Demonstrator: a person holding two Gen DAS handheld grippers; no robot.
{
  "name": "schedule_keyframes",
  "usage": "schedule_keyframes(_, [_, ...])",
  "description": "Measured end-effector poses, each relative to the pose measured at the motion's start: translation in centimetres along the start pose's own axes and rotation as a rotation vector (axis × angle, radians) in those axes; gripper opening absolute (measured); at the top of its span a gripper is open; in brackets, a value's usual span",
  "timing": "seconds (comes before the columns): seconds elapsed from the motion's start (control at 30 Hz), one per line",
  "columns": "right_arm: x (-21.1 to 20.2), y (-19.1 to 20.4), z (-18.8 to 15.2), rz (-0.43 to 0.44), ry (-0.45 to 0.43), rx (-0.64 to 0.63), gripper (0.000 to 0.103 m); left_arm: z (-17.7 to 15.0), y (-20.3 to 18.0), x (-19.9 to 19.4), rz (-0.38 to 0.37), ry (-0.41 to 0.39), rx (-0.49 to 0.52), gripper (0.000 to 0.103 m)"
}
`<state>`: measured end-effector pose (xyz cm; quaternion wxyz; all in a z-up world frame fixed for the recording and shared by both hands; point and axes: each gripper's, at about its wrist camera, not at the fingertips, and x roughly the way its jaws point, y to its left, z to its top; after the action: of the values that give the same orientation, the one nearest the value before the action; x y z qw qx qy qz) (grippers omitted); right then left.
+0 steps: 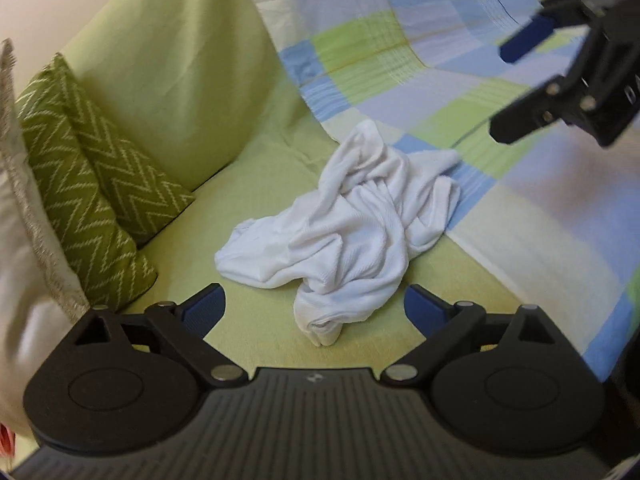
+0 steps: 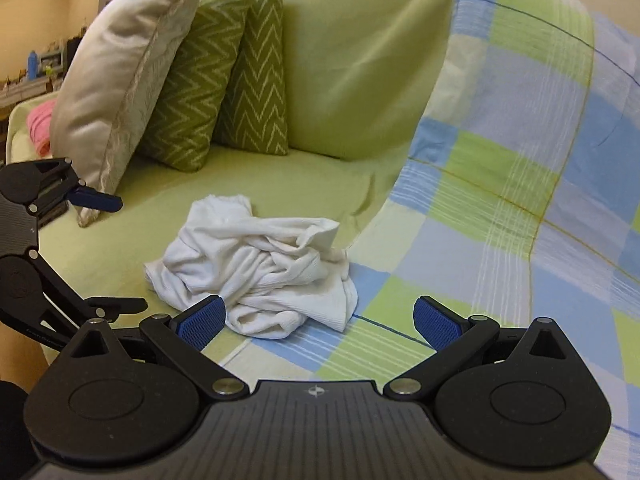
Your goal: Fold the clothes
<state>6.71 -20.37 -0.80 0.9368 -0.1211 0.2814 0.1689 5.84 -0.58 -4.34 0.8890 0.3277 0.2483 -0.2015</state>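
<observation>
Left gripper [image 1: 314,306] and right gripper [image 2: 318,318], each with blue pads spread wide and gripping nothing, hovered near a crumpled white garment [image 1: 344,232] lying on the green sofa seat [image 1: 248,168], touching the checked blanket [image 1: 520,200].

The left wrist camera sat just behind its own claw [image 1: 314,308], looking forward and down across the green sofa seat [image 1: 248,184] from close range, with the crumpled white garment [image 1: 344,224] just beyond the wide-spread fingers. It faced the patterned cushions [image 1: 92,184] on its left and the checked blanket [image 1: 440,60] on its right. The right wrist camera, behind the right claw [image 2: 320,320], looked from a lower angle toward the sofa back [image 2: 352,60]. Both views shared the white garment [image 2: 260,264], the cushions [image 2: 224,76] and the blanket [image 2: 520,160], and each caught the other claw at its edge: the right claw [image 1: 516,88] upper right, the left claw [image 2: 120,252] at far left.
</observation>
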Motion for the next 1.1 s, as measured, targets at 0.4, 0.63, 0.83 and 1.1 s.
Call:
schedule_keyframes(0.4, [9.3, 2.5, 0.9, 0.166, 0.058, -0.313, 0.068, 0.3, 3.7, 2.9, -0.069, -0.087, -0.081, 0.010])
schedule_keyframes(0.63, [4.9, 0.1, 4.3, 0.117, -0.038, -0.264, 0.012, 4.3, 8.8, 1.0, -0.044, -0.173, -0.126, 0.007])
schedule_keyframes(0.83, [-1.8, -3.1, 7.7, 0.058, -0.164, -0.183, 0.009, 9.4, 9.4, -4.6, -0.058, -0.316, -0.117, 0.007])
schedule_keyframes(1.1, [-17.9, -8.4, 9.0, -0.130, -0.315, -0.125, 0.009, 16.6, 5.3, -12.3, -0.183, -0.490, -0.086, 0.005])
